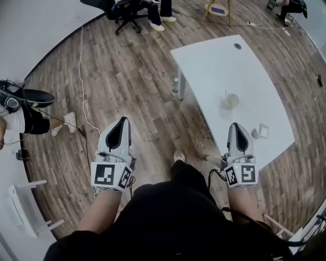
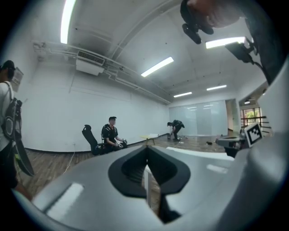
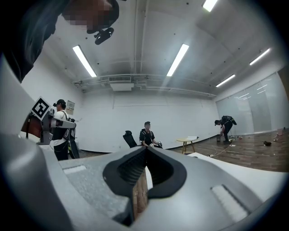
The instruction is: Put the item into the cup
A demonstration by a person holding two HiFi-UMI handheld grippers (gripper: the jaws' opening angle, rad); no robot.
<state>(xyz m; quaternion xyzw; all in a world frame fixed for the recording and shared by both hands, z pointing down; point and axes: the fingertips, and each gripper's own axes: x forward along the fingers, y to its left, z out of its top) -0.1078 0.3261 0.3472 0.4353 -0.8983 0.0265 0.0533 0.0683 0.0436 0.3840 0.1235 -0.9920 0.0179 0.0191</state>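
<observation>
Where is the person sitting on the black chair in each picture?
Head view: the seated person is at the top edge, and only the legs and shoes show.
Left gripper view: the person is left of centre, by the back wall.
Right gripper view: the person is in the middle.
Shared landmark: the small wooden table, right of the person in every picture.

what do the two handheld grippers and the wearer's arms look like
The left gripper and right gripper are pale grey tapering shells with black-lined openings, each backed by a white cube of black square markers. A black cable loops beside the right one. Black clothing; forearms unsleeved.
</observation>
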